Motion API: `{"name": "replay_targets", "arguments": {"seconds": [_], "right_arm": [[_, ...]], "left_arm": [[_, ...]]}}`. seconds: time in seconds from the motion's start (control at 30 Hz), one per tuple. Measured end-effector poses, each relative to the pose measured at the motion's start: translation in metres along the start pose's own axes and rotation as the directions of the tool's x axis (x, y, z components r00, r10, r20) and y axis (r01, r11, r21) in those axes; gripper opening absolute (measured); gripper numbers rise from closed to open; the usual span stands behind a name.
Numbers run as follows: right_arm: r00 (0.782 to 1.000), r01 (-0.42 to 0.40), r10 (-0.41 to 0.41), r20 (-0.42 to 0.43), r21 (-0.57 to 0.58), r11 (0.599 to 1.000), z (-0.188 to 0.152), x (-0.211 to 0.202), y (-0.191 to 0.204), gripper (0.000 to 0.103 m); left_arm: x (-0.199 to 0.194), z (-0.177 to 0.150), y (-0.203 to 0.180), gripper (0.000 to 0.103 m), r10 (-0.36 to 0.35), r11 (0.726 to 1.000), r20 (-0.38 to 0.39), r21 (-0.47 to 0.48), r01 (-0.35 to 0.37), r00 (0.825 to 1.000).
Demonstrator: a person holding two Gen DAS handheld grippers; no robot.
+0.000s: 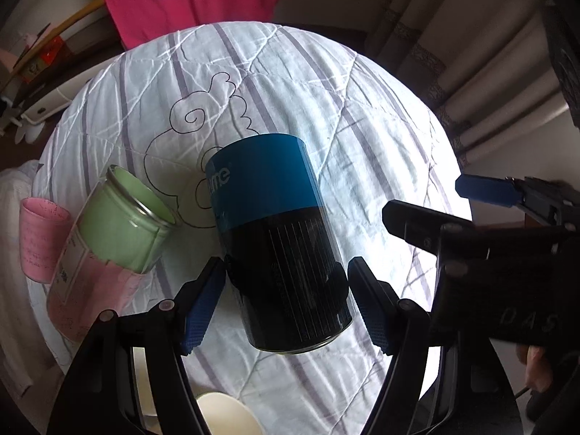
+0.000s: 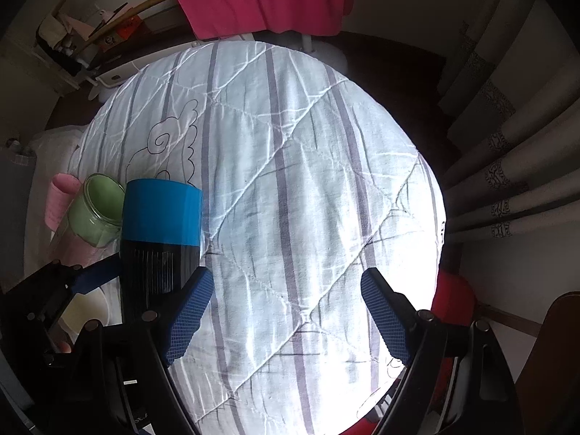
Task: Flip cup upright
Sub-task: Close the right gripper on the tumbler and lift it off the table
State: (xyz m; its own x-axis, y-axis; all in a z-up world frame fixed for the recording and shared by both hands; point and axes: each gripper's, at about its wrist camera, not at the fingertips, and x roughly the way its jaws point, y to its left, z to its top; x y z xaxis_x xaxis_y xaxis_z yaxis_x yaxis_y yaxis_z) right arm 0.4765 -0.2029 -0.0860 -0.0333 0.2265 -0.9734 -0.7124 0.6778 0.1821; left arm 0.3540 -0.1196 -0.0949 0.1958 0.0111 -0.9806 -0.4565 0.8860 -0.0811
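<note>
Between wide left tongs: cup tilted, blue end toward quilt; right tongs wide, empty

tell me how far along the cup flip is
Nothing looks finished yet. The blue and black cup sits between the open pads of the left hand-held gripper, tilted, not gripped. The right hand-held gripper is open over bare quilt. Left: grasp, turn, stand it upright.

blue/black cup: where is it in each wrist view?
Left wrist: blue and black cup at centre, between the left tongs, jaws open.
Right wrist: same cup at lower left, outside the open right tongs.
Shared landmark: green jar just left of the cup.
</note>
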Motion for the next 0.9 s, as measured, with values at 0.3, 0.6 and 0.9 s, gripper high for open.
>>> {"name": "replay_targets", "arguments": {"seconds": [0.3,0.6,0.9], "right_arm": [[0.994,-0.082,0.093,-0.053,0.187,0.979,-0.021,0.002,-0.011,0.085],[0.961,-0.234,0.272,-0.056,0.363,0.902,-0.039,0.006,-0.019,0.085],[0.905,-0.316,0.41,-0.115,0.463,0.828,-0.024,0.034,0.004,0.085]], "left_arm": [[-0.009,-0.018,0.0,0.071,0.005,0.974,-0.008,0.226,-0.003,1.0],[-0.008,-0.035,-0.003,0.079,-0.024,0.955,-0.042,0.295,0.035,0.999],[-0.022,-0.059,0.014,0.086,-0.031,0.964,-0.058,0.262,0.045,0.998]]}}
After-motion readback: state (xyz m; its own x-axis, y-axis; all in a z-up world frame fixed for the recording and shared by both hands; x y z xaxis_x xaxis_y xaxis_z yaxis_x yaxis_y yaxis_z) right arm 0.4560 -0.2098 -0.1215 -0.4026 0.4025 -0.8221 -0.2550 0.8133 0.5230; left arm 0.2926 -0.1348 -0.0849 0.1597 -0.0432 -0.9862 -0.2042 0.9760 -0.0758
